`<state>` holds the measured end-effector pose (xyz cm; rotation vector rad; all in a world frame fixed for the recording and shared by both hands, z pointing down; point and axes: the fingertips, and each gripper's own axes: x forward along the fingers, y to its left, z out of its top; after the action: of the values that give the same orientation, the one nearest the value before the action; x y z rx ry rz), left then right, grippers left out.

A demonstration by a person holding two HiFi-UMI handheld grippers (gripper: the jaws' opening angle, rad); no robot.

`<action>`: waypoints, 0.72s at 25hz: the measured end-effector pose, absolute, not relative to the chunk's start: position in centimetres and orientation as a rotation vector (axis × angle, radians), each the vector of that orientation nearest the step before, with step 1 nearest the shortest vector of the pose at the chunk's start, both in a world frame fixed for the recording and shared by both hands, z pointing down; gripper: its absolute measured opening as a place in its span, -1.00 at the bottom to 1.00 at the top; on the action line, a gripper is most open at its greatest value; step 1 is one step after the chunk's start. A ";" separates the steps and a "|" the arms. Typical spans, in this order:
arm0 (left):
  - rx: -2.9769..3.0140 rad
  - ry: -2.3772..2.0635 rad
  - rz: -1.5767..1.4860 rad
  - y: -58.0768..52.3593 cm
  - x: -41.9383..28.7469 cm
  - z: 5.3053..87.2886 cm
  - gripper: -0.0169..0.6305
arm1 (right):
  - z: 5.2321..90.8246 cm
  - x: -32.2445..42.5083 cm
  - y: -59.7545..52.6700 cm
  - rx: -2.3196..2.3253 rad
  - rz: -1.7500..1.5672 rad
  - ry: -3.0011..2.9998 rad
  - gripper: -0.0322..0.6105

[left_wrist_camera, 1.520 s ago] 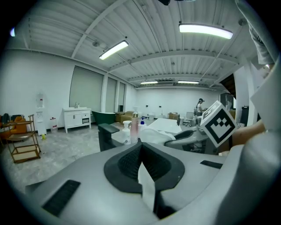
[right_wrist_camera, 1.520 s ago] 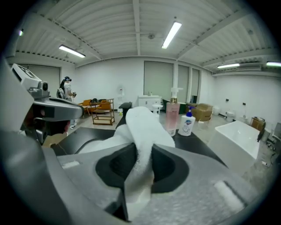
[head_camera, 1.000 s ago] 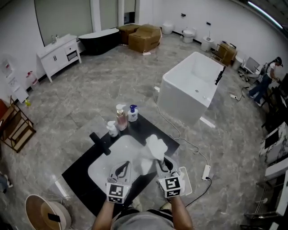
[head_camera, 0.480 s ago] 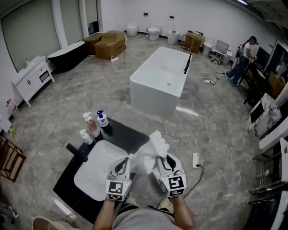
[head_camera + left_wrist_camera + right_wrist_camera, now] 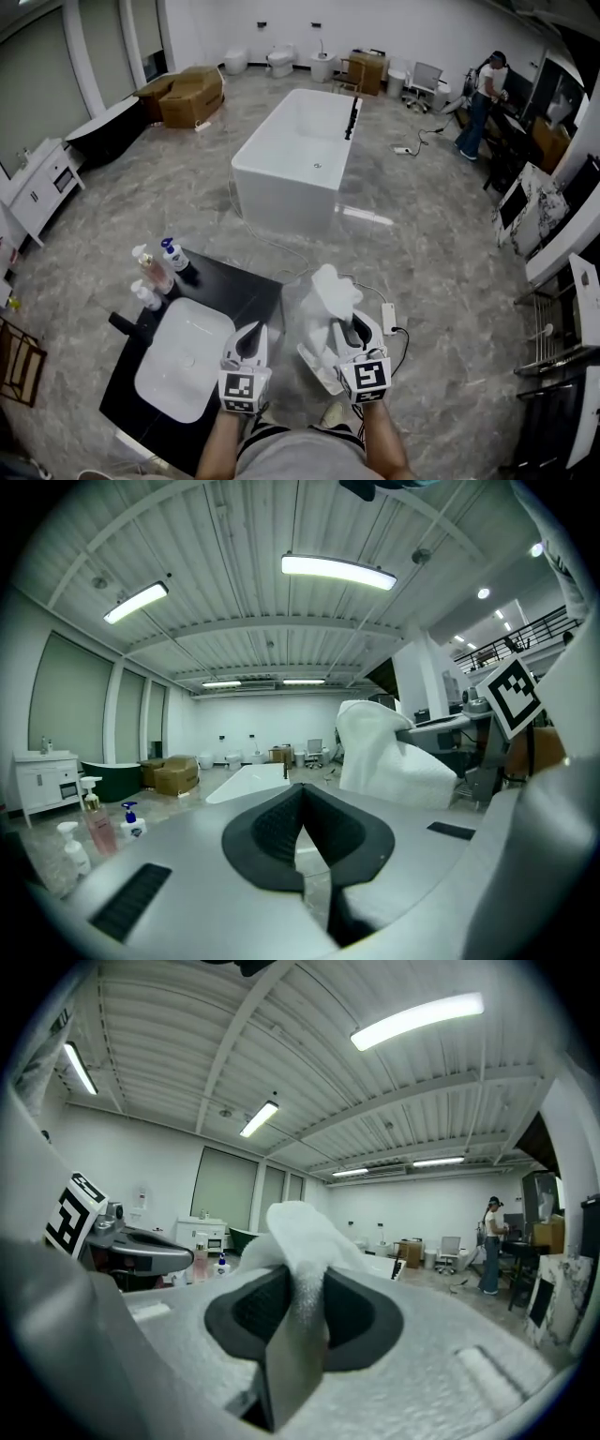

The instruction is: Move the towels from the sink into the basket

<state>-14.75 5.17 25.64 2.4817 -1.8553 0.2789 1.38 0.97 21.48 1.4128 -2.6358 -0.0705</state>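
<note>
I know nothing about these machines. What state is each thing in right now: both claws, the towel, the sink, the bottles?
Left gripper: shut, nothing between its jaws.
Right gripper: shut on the towel.
Towel: bunched, held in the air to the right of the sink.
Sink: looks empty.
Bottles: upright at the sink's far end.

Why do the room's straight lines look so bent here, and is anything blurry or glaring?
Head view: the wide lens bows the walls, though the bathtub is sharp and the floor beside it shines. Left gripper view: a round fisheye image with black corners; the ceiling lamp glares. Right gripper view: same curving; the towel close to the lens looks soft.
</note>
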 end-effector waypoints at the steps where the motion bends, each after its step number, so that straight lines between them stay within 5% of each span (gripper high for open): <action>1: 2.489 -1.844 0.283 4.9 -14.0 25.7 -0.92 | 21.7 2.4 0.8 1.433 -0.064 -2.620 -0.59; 10: 2.565 -1.711 0.311 2.0 -5.1 27.6 -0.92 | 25.0 13.6 -0.2 1.595 -0.007 -2.461 -0.59; 18: 2.587 -1.554 0.397 0.4 -0.1 32.5 -0.92 | 30.2 16.3 0.3 1.614 0.122 -2.404 -0.59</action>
<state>-0.11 0.41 32.49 2.5875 -1.5535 0.3969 16.31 0.32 30.19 1.6136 -2.4044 0.1217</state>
